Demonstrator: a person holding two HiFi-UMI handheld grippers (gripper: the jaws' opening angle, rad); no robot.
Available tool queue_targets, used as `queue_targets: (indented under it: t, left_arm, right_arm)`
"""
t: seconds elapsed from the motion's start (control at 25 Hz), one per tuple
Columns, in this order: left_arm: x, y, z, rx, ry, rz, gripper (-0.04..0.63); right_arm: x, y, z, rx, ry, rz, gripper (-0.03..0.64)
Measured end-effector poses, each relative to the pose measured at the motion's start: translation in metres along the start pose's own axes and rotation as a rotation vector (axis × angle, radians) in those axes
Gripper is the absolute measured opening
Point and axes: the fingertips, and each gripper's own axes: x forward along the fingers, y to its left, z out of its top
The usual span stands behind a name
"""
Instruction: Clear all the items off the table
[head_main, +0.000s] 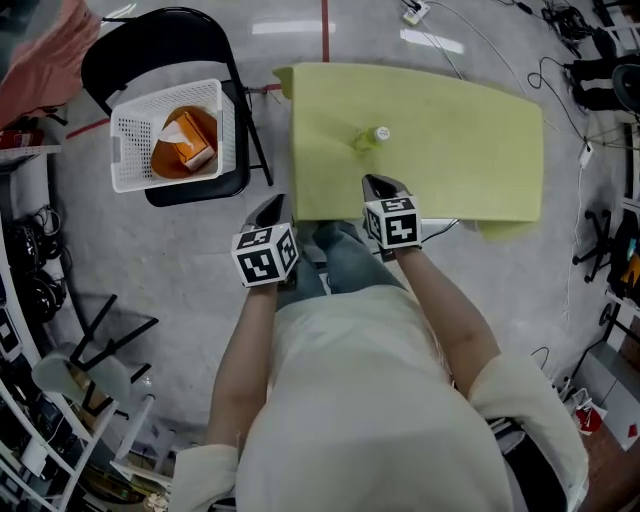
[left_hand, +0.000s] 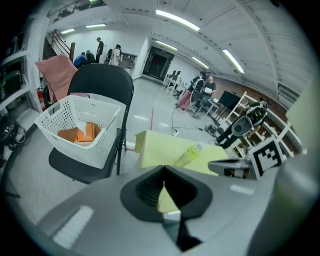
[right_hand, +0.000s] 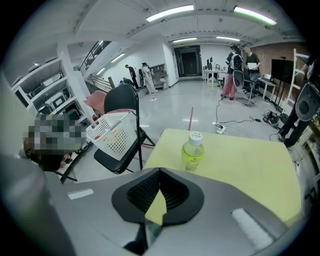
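Open workshop floor; yellow-green surface (head_main: 480, 160) carrying a single item. Right tongs (head_main: 384, 184): clenched, empty, over the near edge. Left tongs (head_main: 271, 206): clenched, empty, off the near left corner. Green drink bottle (head_main: 372, 137): upright, straight ahead of the right tongs, the nearer pair. White basket (head_main: 128, 160) on black chair (head_main: 170, 40), further left.

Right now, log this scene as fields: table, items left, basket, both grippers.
table: yellow-green tabletop, one item on it
item left: upright yellow-green plastic bottle, white cap
basket: white perforated plastic basket on black folding chair, orange box inside
left gripper: shut, empty
right gripper: shut, empty
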Motion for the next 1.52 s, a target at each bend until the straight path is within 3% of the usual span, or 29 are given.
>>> queue_targets:
  t: [0.36, 0.92, 1.12, 1.52]
  left_arm:
    - [0.039, -0.012, -0.011, -0.016, 0.040, 0.020, 0.009]
    - [0.094, -0.012, -0.029, -0.030, 0.125, 0.043, 0.009]
    - [0.110, -0.009, -0.033, -0.068, 0.147, 0.056, 0.009]
    - [0.131, -0.007, -0.034, -0.051, 0.177, 0.062, 0.009]
  right_arm:
    - [0.041, -0.038, -0.009, -0.009, 0.022, 0.011, 0.066]
    - [0.129, -0.084, -0.037, -0.036, 0.115, 0.006, 0.278]
    - [0.152, -0.091, -0.037, -0.043, 0.112, 0.017, 0.310]
    - [0.181, -0.102, -0.025, -0.064, 0.046, 0.014, 0.327]
